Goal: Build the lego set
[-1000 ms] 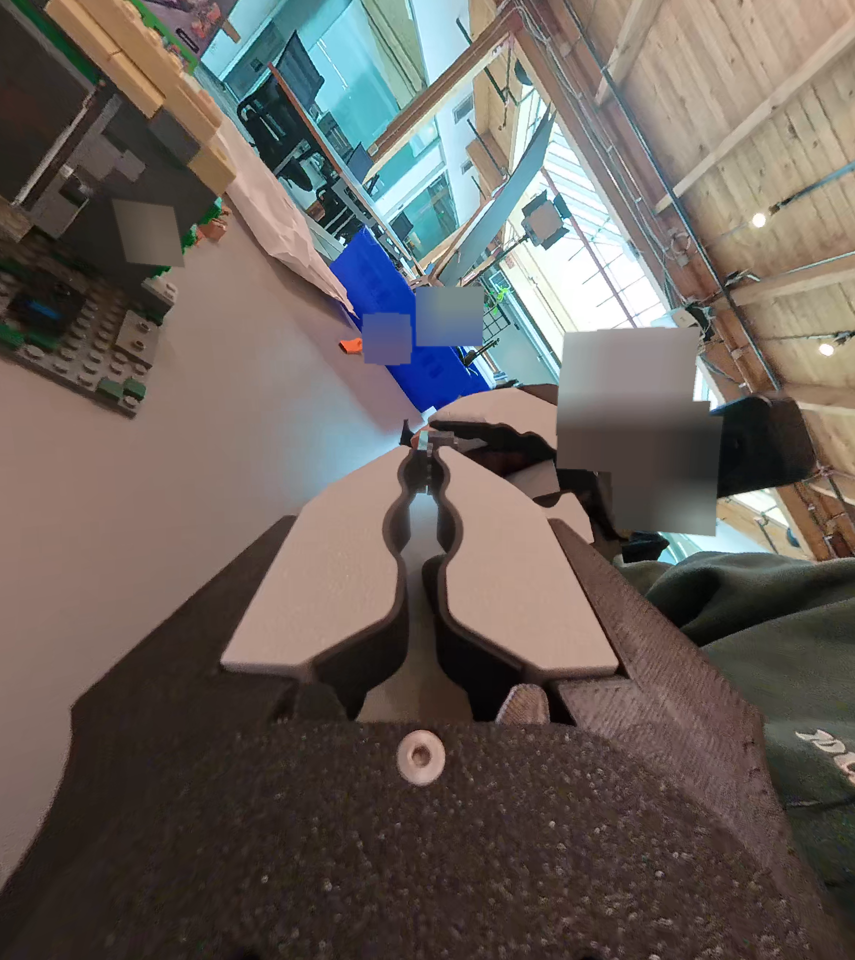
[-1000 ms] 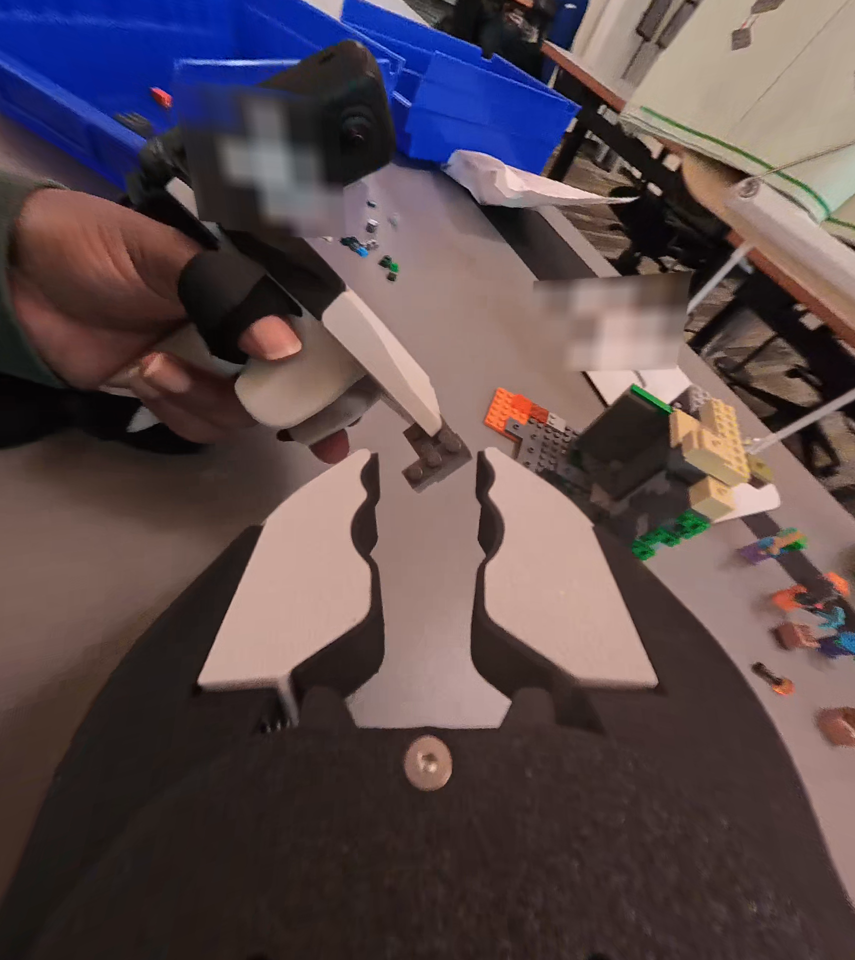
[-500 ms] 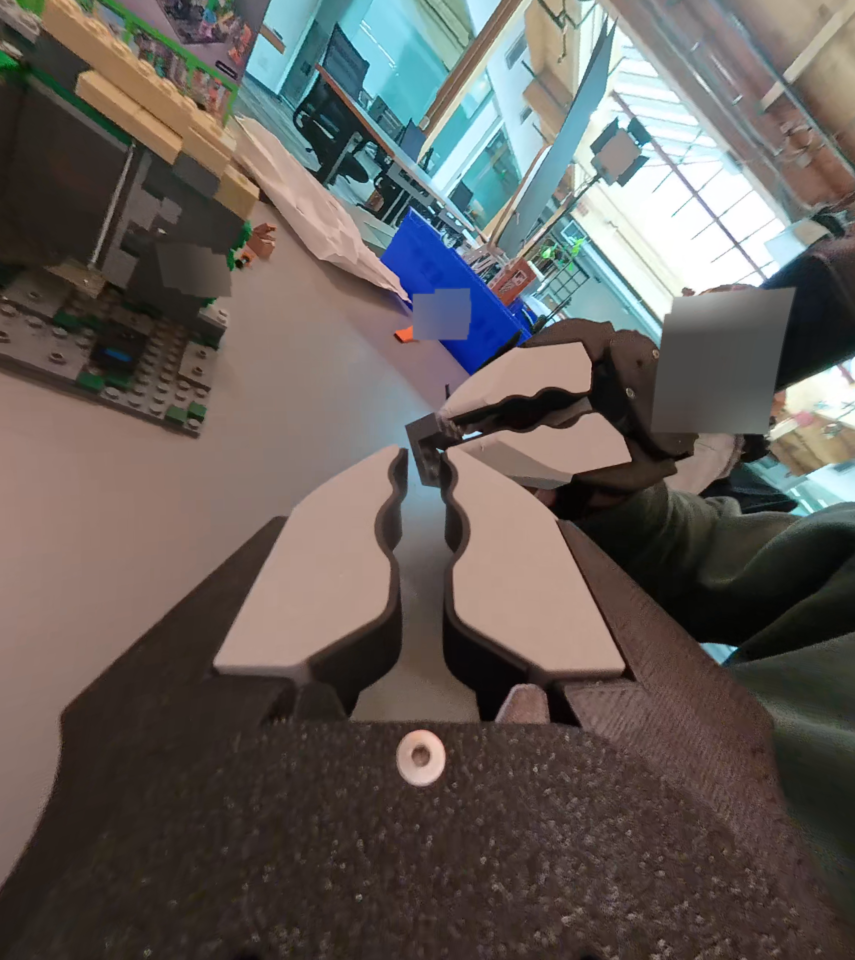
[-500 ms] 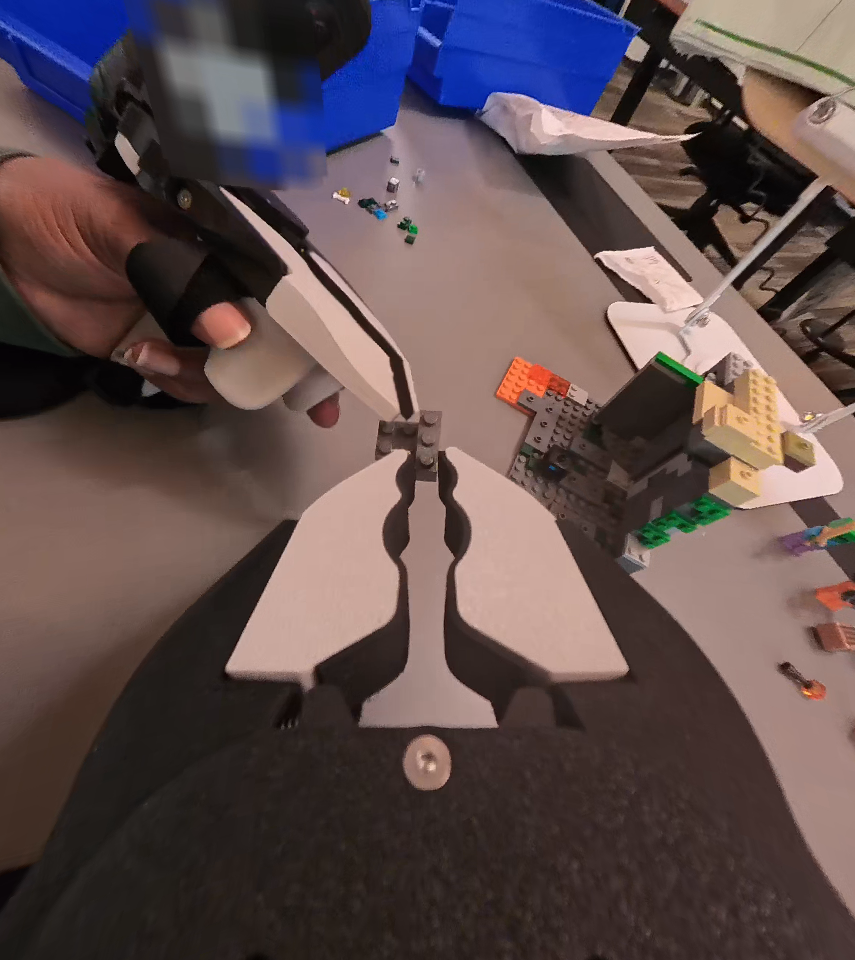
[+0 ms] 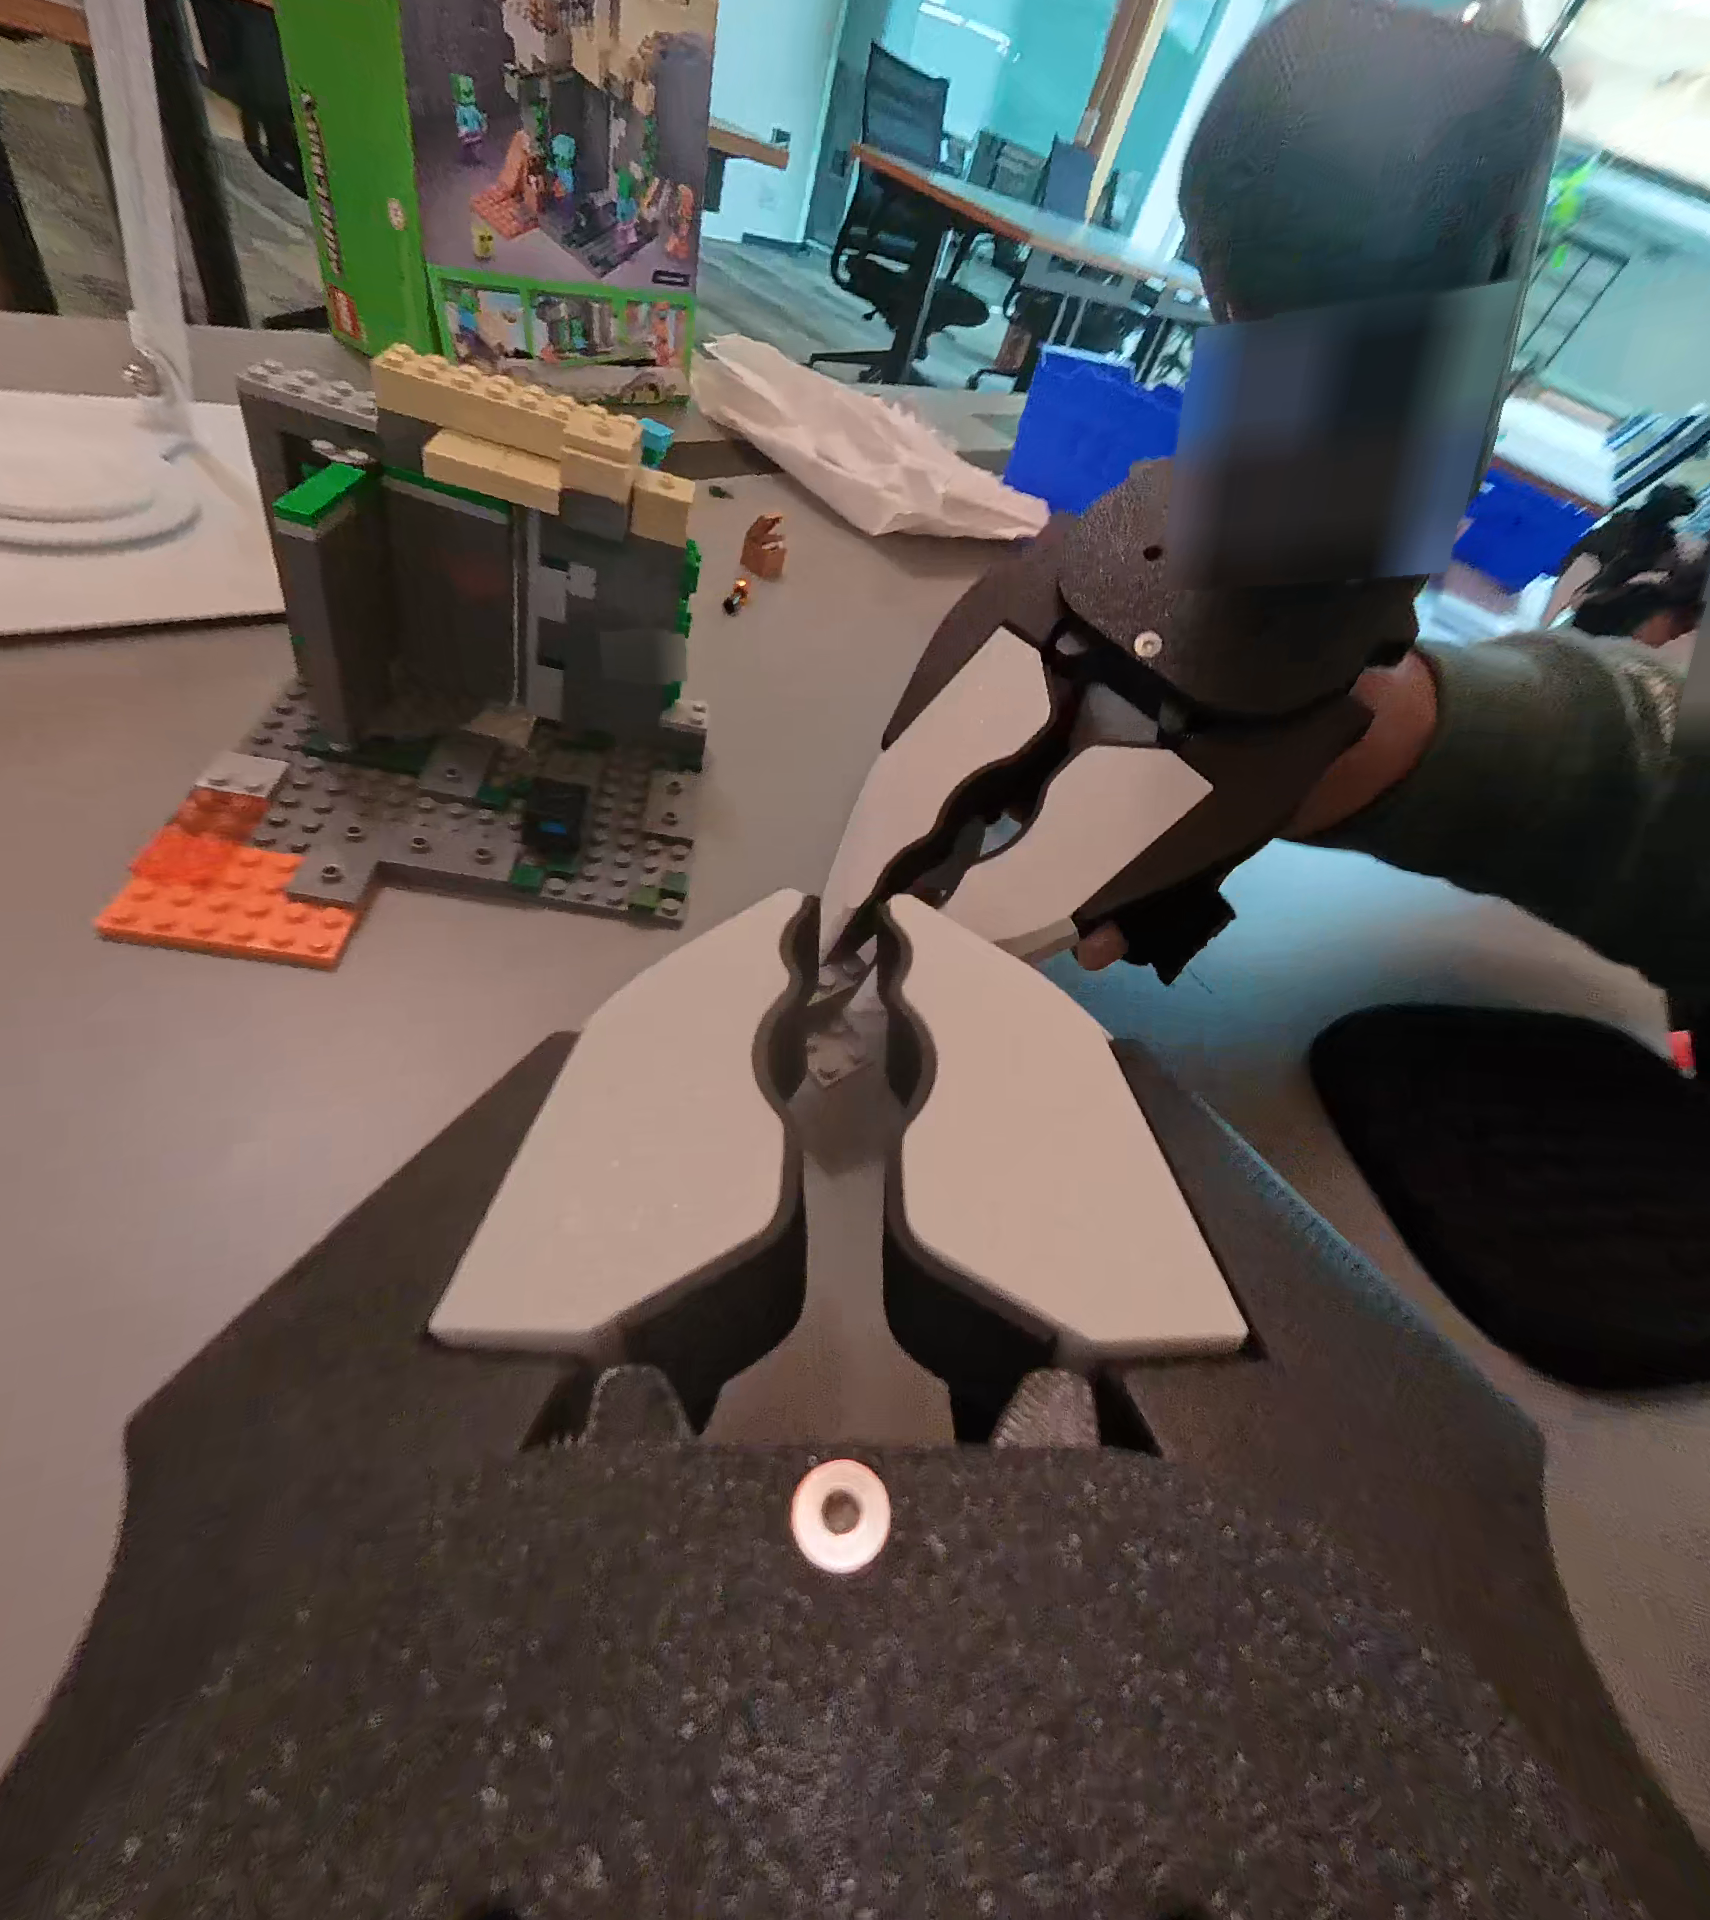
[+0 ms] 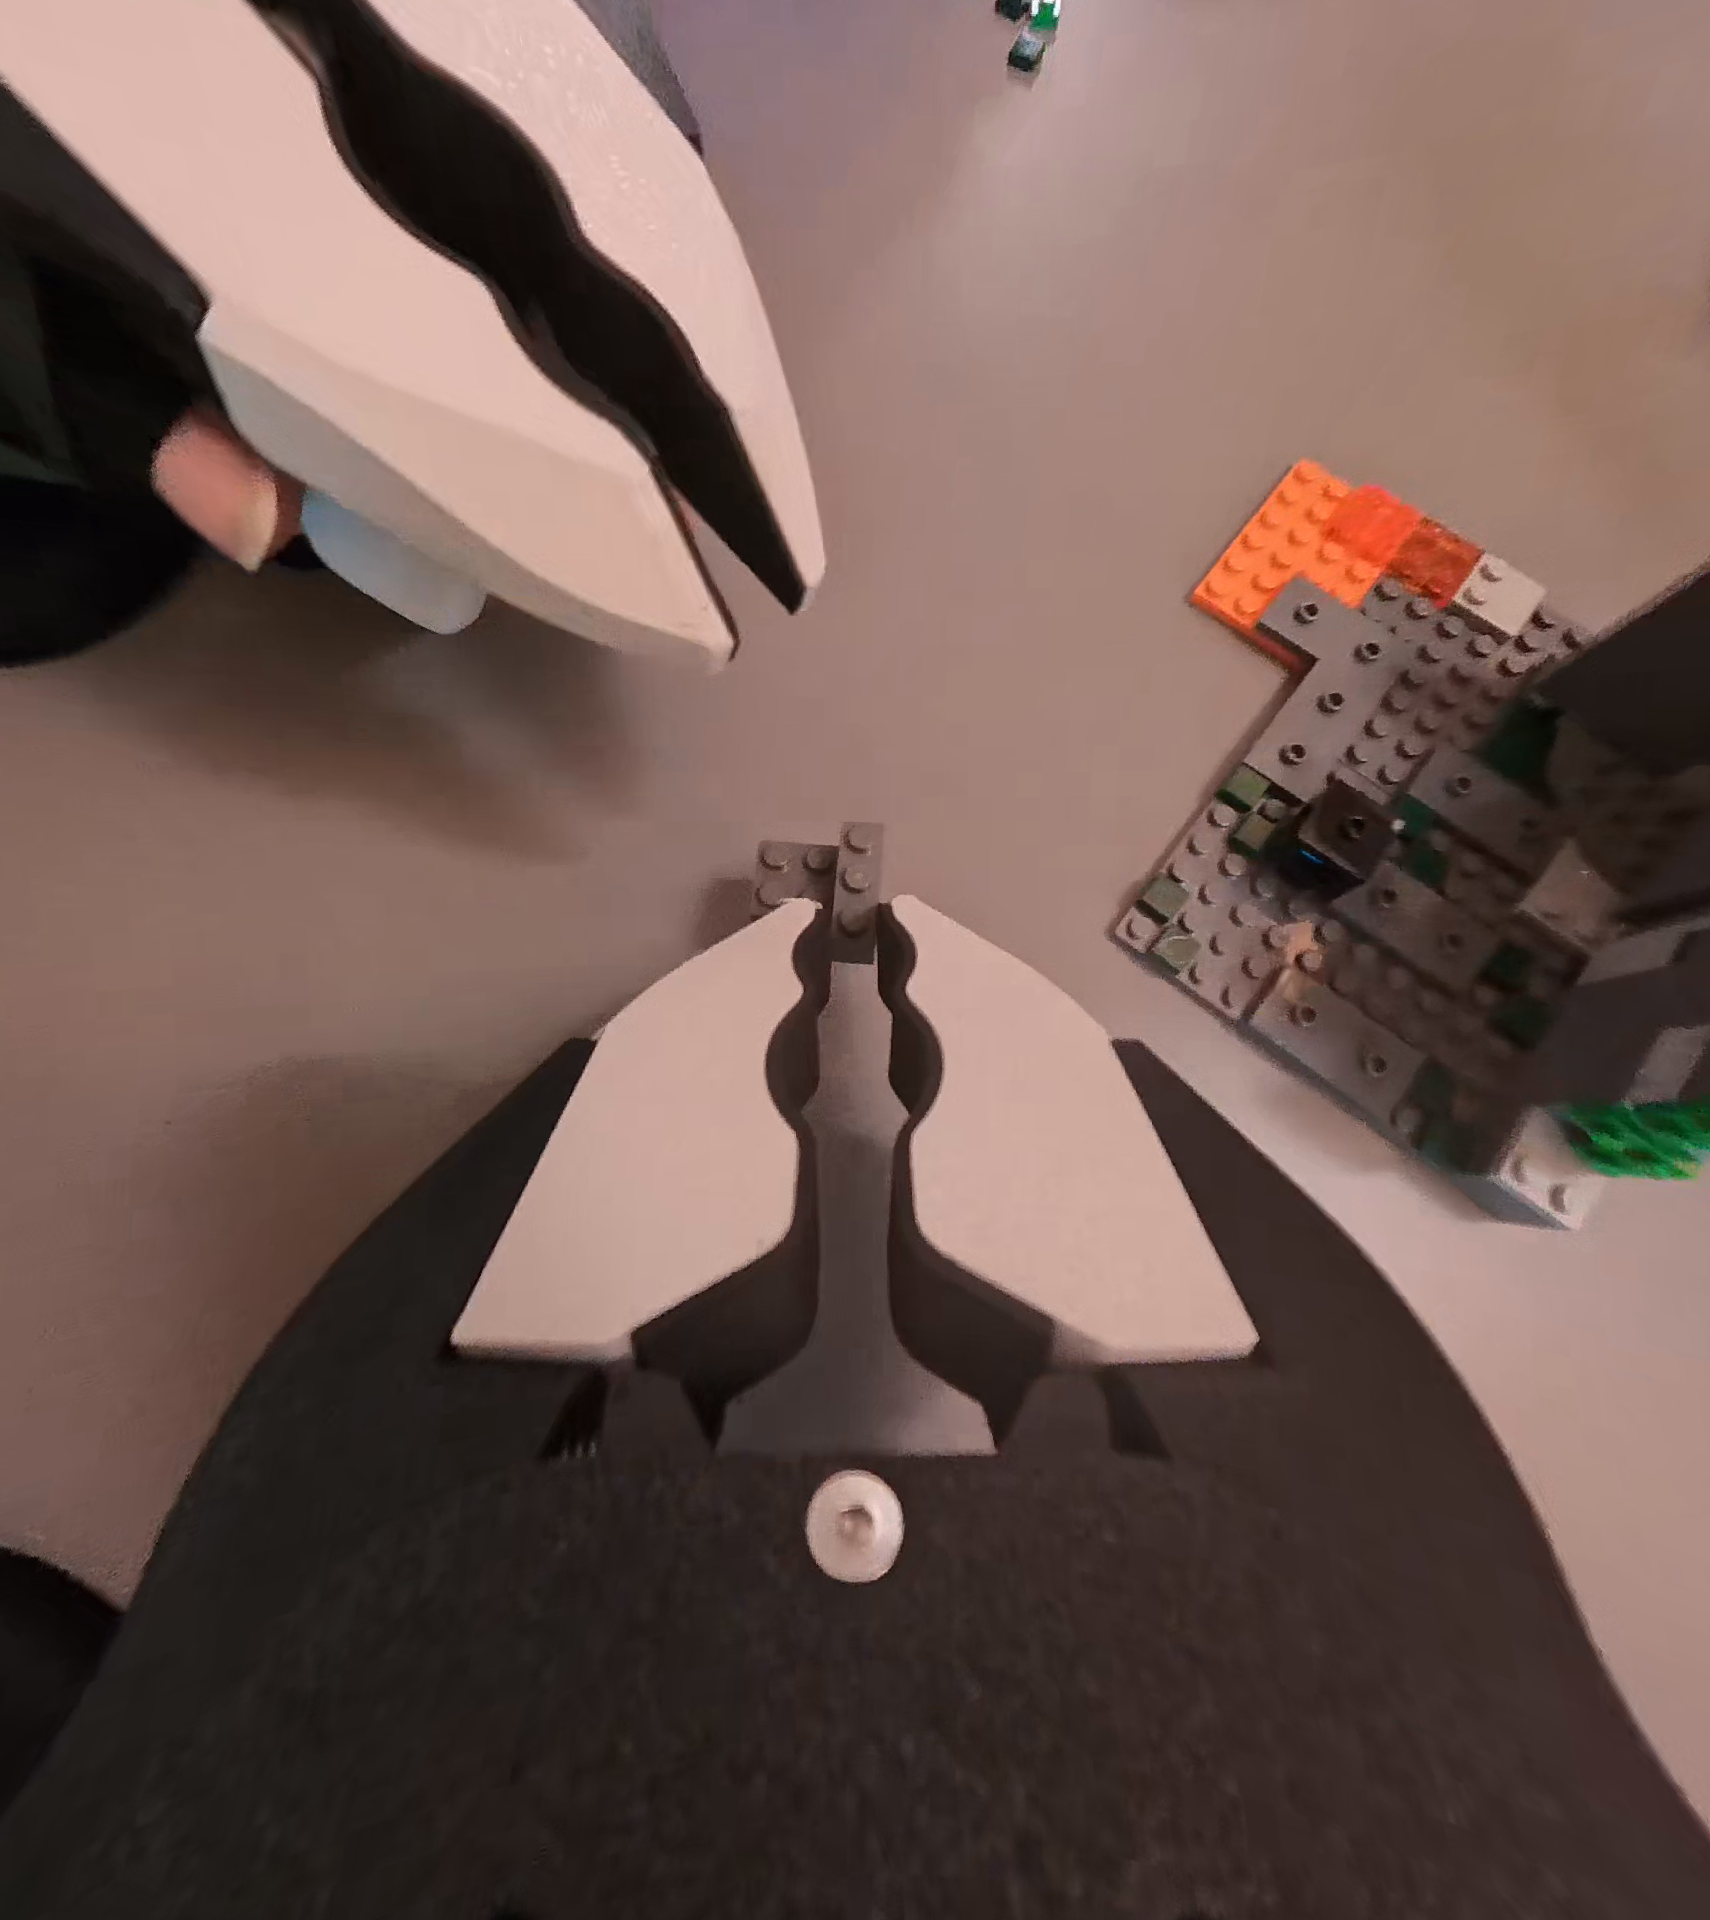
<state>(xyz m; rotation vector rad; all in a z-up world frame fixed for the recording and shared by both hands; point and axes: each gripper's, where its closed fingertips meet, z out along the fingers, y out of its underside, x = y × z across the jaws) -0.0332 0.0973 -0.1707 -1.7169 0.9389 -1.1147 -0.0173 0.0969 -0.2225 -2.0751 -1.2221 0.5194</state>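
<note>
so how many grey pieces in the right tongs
2: a narrow strip pinched between the tips, and a wider plate joined at its left. Any beneath are hidden.

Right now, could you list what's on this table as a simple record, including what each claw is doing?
Table: grey
Right gripper: shut on a small grey lego piece
Left gripper: shut, holding nothing, apart from the piece
Building: half-built grey lego house with tan bricks on top, standing on a studded base
Orange plate: a front corner of that base
Box: green lego box upright behind the house
Paper: crumpled white sheet to the right of the box
</note>
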